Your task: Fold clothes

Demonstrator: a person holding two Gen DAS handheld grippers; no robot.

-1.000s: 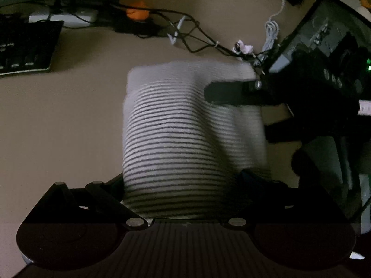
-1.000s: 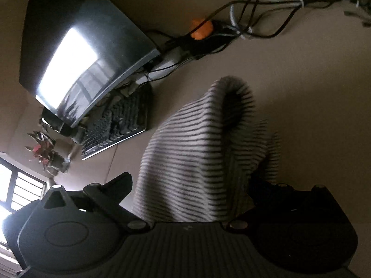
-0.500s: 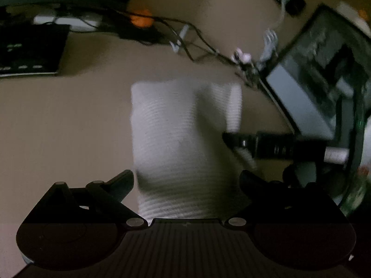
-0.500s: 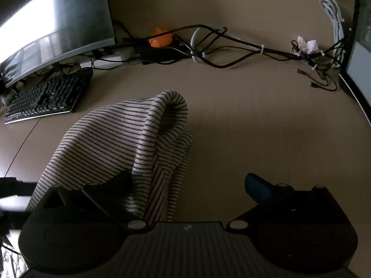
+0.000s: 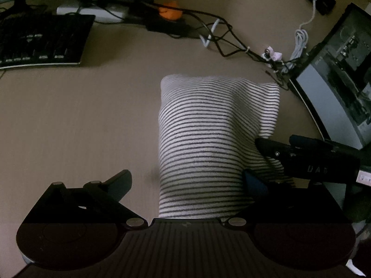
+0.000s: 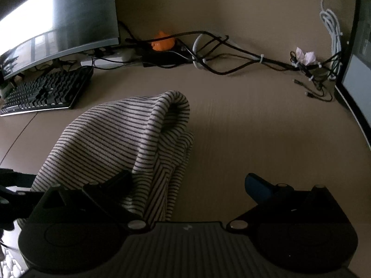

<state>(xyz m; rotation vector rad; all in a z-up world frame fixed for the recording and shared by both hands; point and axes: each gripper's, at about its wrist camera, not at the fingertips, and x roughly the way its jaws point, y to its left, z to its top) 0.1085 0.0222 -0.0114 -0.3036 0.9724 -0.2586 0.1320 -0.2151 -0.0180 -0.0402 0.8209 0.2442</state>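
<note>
A folded striped garment (image 5: 208,139) lies mid-desk (image 5: 81,127), bulging at its far fold, both the left gripper (image 5: 186,180) and right gripper (image 6: 187,180) wide open, empty; flattening that bulge seemingly comes next.

A keyboard (image 6: 44,90), monitor (image 6: 55,18) and tangled cables (image 6: 231,58) line the desk (image 6: 255,127).

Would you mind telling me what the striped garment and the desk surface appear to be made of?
The striped garment looks like soft knit fabric, matte, draping in rounded folds. The desk seems to be tan laminate or wood with faint straight grain lines; which one is unclear.
</note>
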